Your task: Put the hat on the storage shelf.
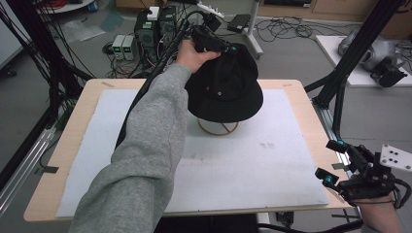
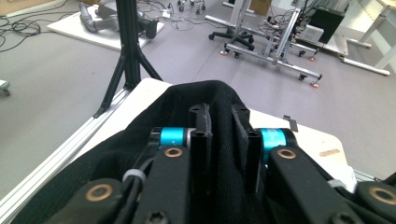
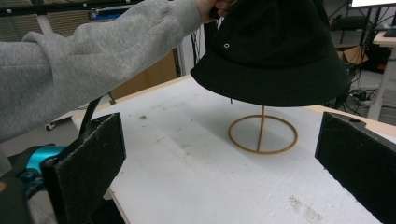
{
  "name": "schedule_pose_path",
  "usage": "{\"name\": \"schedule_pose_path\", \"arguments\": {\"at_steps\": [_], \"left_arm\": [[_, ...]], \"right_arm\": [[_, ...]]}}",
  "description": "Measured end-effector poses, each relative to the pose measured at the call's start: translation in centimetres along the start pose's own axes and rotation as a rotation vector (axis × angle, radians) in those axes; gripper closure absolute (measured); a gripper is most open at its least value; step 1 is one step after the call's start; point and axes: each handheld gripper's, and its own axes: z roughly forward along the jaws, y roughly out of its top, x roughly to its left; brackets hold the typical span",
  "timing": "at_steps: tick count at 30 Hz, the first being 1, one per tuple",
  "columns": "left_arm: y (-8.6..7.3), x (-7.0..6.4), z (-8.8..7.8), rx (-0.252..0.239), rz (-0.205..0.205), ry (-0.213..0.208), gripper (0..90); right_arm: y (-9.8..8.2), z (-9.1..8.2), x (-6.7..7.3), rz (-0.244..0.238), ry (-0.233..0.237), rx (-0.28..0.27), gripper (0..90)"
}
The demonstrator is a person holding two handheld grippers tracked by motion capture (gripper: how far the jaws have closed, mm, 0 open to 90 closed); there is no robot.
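A black hat (image 1: 224, 87) is seated on a wire stand (image 3: 262, 134) at the far middle of the table (image 1: 301, 102), above the white mat (image 1: 243, 165). Its crown is pinched from above by the left tongs (image 1: 228, 48), a fold of fabric being gripped between the nearly closed jaws, as seen in the left gripper view. The stand's ring rests on the mat beneath the brim. The right tongs (image 1: 332, 161) are held wide open and empty at the table's near right edge, well apart from the hat.
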Motion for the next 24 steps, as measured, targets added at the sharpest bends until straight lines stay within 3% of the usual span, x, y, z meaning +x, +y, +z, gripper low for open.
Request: {"name": "schedule_pose_path", "arguments": {"at_steps": [2,3,8,9,10,12,16,19,24], "left_arm": [[0.1,0.0,-0.2,-0.008,-0.004,-0.006,74.1],[0.2,0.0,-0.3,-0.018,-0.014,-0.010,63.7],[0.5,-0.1,-1.1,-0.042,-0.026,-0.022,52.3],[0.5,-0.2,-1.1,-0.041,-0.029,-0.023,45.1],[0.6,-0.3,-1.2,-0.039,-0.034,-0.029,45.1],[0.6,-0.4,-1.4,-0.039,-0.034,-0.048,34.8],[1.0,-1.1,-1.9,-0.030,-0.035,0.012,10.0],[1.3,-2.2,-2.1,-0.017,0.012,0.047,8.4],[2.0,-3.2,-3.5,-0.056,0.028,0.043,8.4]], "right_arm": [[0.0,0.0,0.0,-0.001,-0.001,0.000,0.9],[0.0,0.1,-0.1,-0.004,-0.001,0.000,0.9],[0.0,0.2,-0.1,-0.005,0.004,-0.002,0.9],[-0.1,0.2,-0.1,-0.003,0.004,0.002,0.9],[-0.1,0.2,-0.1,-0.003,0.004,0.002,0.9],[-0.1,0.3,-0.1,-0.001,0.006,0.005,0.9],[-0.1,0.6,-0.1,-0.006,0.011,0.007,0.9],[-0.2,0.9,0.1,-0.003,0.022,0.021,0.9],[-0.2,1.3,0.2,-0.008,0.029,0.030,0.9]]}}
